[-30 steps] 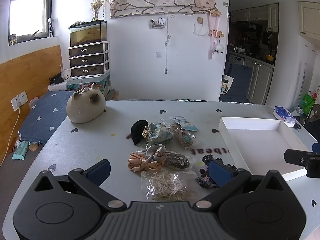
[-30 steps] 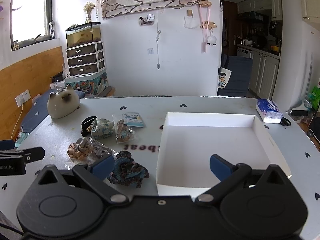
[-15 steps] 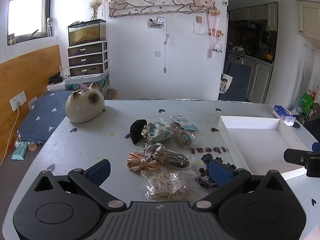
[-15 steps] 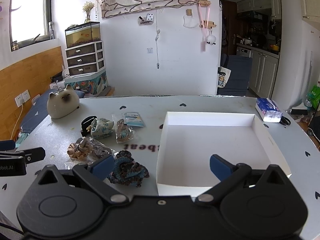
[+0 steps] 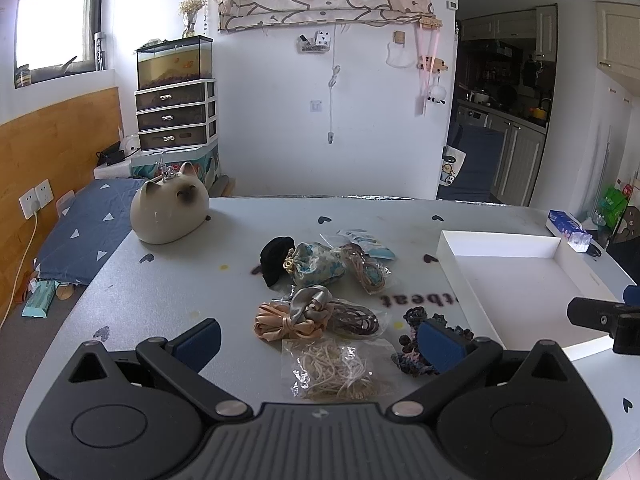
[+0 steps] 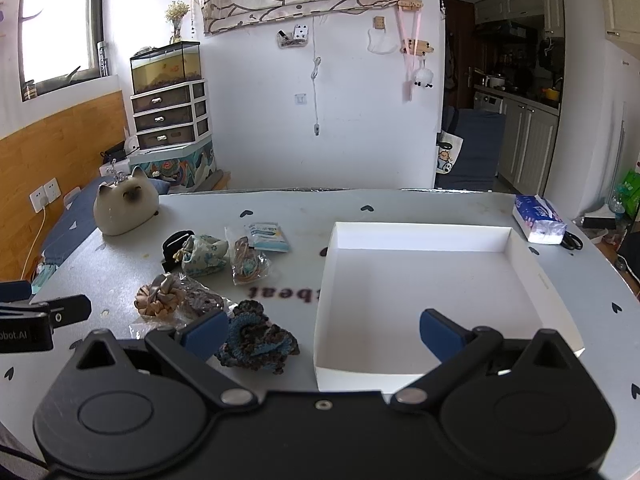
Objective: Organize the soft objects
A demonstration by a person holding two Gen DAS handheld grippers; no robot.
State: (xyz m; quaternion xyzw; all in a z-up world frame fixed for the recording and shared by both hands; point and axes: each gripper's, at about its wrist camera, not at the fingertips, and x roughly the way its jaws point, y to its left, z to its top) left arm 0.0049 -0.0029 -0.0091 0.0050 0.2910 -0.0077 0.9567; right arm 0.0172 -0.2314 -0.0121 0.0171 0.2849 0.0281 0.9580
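Several soft items lie in a cluster on the grey table. Among them are a black scrunchie [image 5: 274, 254], a floral blue pouch [image 5: 318, 266], a peach and grey satin scrunchie [image 5: 294, 316], a bag of thin beige bands [image 5: 338, 370] and a dark crocheted blue-brown scrunchie [image 6: 258, 338]. An empty white tray [image 6: 520, 280] sits to their right. My left gripper [image 5: 318, 338] is open just in front of the bag of bands. Open too, my right gripper [image 6: 320, 330] hovers over the tray's near left corner, its left finger beside the crocheted scrunchie.
A ceramic cat figure [image 5: 170, 212] stands at the table's far left. A tissue pack [image 6: 538, 224] and black scissors [image 6: 572, 240] lie right of the tray. Two small plastic packets [image 6: 268, 236] rest behind the cluster. The table's edge curves close on both sides.
None of the objects has moved. Both grippers hold nearly still, with only a slight drift of the left view.
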